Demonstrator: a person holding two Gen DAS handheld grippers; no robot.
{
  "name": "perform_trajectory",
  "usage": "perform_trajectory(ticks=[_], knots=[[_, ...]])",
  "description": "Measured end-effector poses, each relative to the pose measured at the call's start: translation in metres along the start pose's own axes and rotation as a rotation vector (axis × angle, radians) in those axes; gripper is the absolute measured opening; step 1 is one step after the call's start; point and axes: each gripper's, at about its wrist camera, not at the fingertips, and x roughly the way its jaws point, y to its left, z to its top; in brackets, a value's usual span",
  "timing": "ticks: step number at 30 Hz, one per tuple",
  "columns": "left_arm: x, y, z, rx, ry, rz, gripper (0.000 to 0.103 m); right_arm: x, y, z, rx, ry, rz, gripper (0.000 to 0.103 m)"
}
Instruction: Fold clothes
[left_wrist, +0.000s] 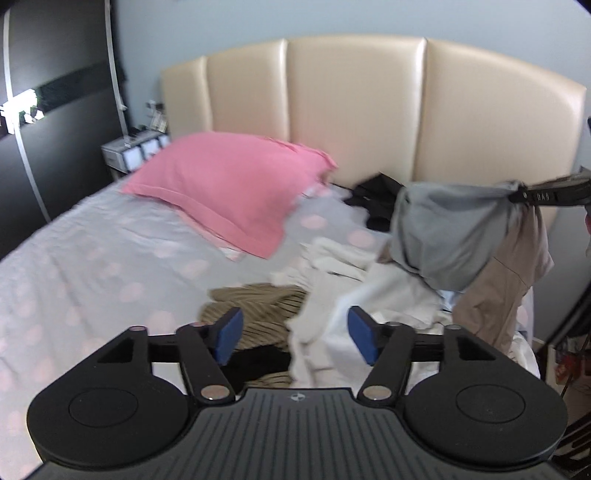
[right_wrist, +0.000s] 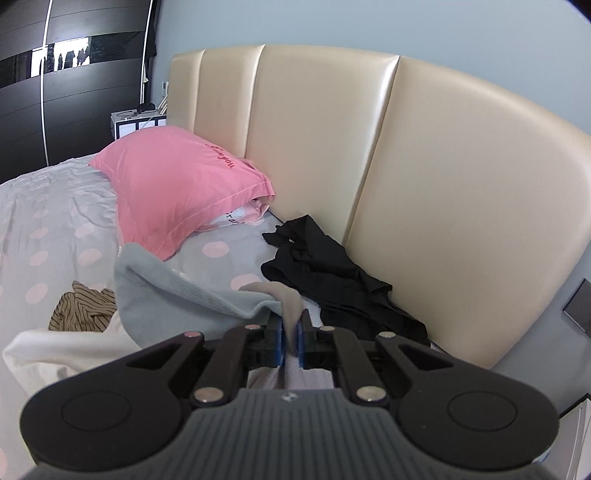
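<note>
1. The right gripper (right_wrist: 291, 341), low in the centre of the right wrist view, has its blue pads pressed together on a fold of soft grey knit garment (right_wrist: 166, 295). In the left wrist view the same garment hangs in the air at right of frame, above the bed, bunched and drooping from the gripper's black tip.
2. The left gripper (left_wrist: 293, 334), at lower centre of its own view, is spread wide with nothing between its blue pads. It hovers above a heap of rumpled white cloth (left_wrist: 347, 295) and a crumpled tan striped garment (left_wrist: 258, 306) on the pale grey bedsheet with pink dots (left_wrist: 92, 258).
3. Risk: the grey garment is held at one small pinch, so its weight could pull it free and drop it back on the heap.
4. Risk: a beige garment (left_wrist: 506, 288) hangs just behind the grey one; it may be caught up with it, though the blur leaves this uncertain. If so, both would come along together and spoil any fold.
5. Risk: the hanging cloth could drag over the white heap and tangle with it.
6. Hard to make out: which part of the grey garment is pinched, and whether it is a top or something else.
7. A crumpled black garment (right_wrist: 332, 273) lies against the cream padded headboard (right_wrist: 443, 166), beside a pink pillow (right_wrist: 173, 184); its shape cannot be read. The left wrist view is motion-blurred throughout.
</note>
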Motion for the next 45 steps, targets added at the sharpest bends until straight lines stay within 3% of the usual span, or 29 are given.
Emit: perform_trajectory(ticks=[8, 10, 12, 13, 17, 22, 27, 37, 40, 45], knots=[[0.086, -0.007, -0.010, -0.053, 0.096, -0.049, 0.063, 0.011, -0.002, -0.010, -0.032, -0.045, 0.017, 0.009], [0.100, -0.006, -0.011, -0.089, 0.106, -0.074, 0.051, 0.014, -0.002, -0.013, -0.047, -0.047, 0.013, 0.009], [0.107, -0.006, -0.012, -0.135, 0.111, -0.101, 0.004, 0.021, -0.001, -0.016, -0.060, -0.036, 0.002, 0.009], [0.110, -0.006, -0.012, -0.159, 0.114, -0.114, 0.001, 0.024, -0.001, -0.017, -0.065, -0.028, -0.004, 0.009], [0.096, -0.013, -0.009, -0.145, 0.038, -0.051, 0.001, 0.034, -0.005, -0.024, -0.061, -0.003, -0.028, 0.009], [0.060, -0.010, 0.008, -0.148, -0.040, 0.019, 0.001, 0.005, -0.013, -0.011, -0.022, -0.097, -0.064, 0.009], [0.009, 0.016, 0.027, -0.168, -0.131, 0.116, 0.001, -0.039, -0.005, 0.022, -0.059, -0.227, -0.084, 0.009], [-0.107, 0.095, 0.045, -0.237, -0.293, 0.342, 0.001, -0.067, 0.020, 0.092, -0.009, -0.336, 0.002, 0.009], [-0.140, 0.115, 0.039, -0.234, -0.310, 0.407, 0.001, -0.056, 0.038, 0.099, -0.008, -0.299, 0.045, 0.009], [-0.173, 0.142, -0.007, -0.268, -0.244, 0.452, 0.001, -0.010, 0.071, 0.074, -0.011, -0.102, 0.090, 0.012]])
